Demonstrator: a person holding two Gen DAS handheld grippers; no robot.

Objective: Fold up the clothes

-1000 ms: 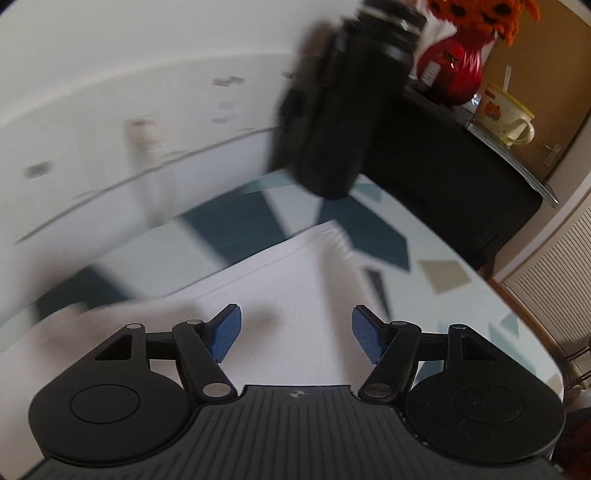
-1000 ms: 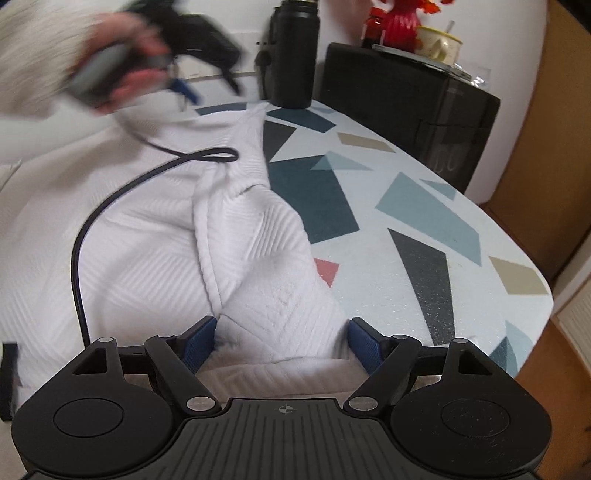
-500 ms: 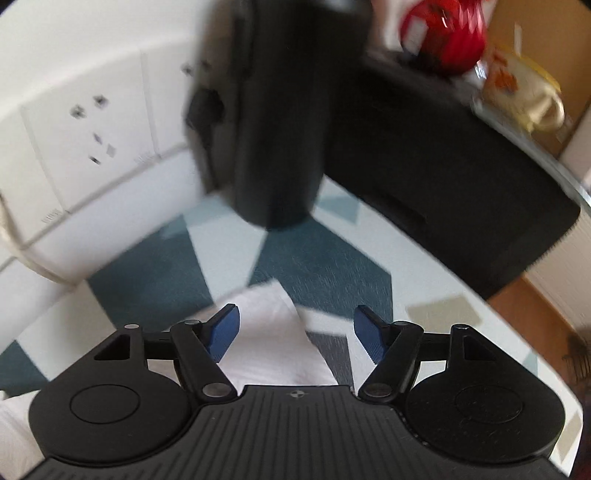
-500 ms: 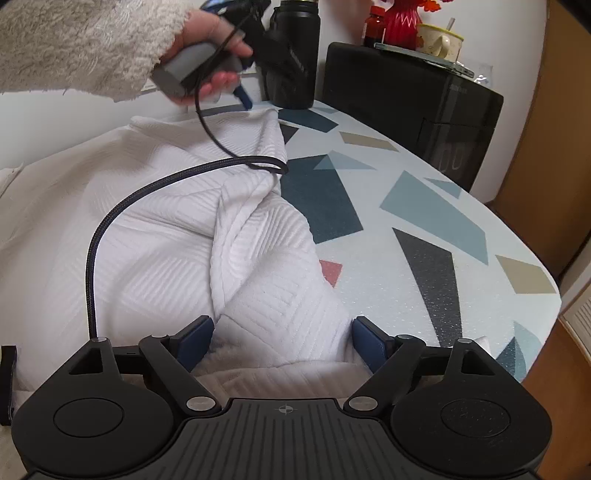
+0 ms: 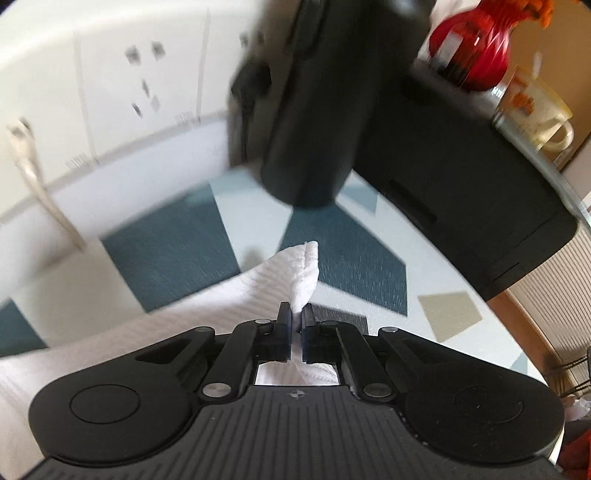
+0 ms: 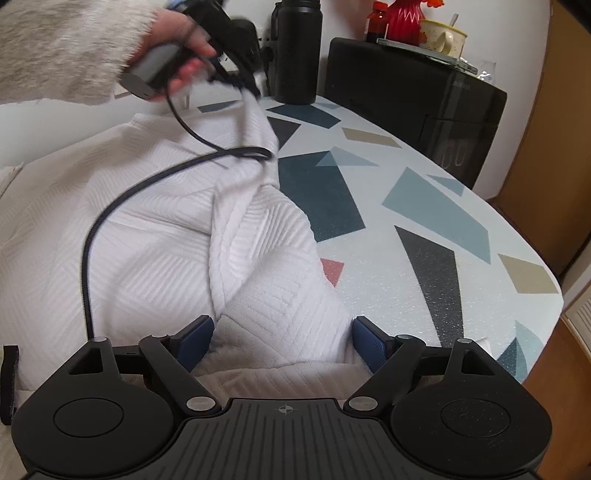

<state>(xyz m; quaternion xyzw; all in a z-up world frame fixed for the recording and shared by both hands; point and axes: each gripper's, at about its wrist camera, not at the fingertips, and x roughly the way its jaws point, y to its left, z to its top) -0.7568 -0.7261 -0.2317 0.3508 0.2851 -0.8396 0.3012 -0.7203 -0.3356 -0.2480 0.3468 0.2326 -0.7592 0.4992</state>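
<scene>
A white ribbed garment (image 6: 155, 236) lies bunched on the patterned table (image 6: 436, 206). My left gripper (image 5: 295, 323) is shut on a far corner of the white garment (image 5: 301, 271), and the pinched cloth sticks up between the pads. The right wrist view shows that left gripper (image 6: 236, 79) held by a hand in a fuzzy sleeve, lifting the corner near the bottle, its black cable (image 6: 110, 218) trailing over the cloth. My right gripper (image 6: 282, 341) is open, with a raised fold of the garment lying between its blue pads.
A tall black bottle (image 6: 295, 55) stands at the table's far edge by the wall. A black cabinet (image 6: 413, 99) beside the table carries a red vase (image 6: 402, 18) and a cream mug (image 6: 441, 35). The table's rounded right edge (image 6: 546, 314) drops off to the floor.
The left gripper went from open above the cloth's far corner to shut on it, and the corner is raised. The right gripper has stayed open over the same fold.
</scene>
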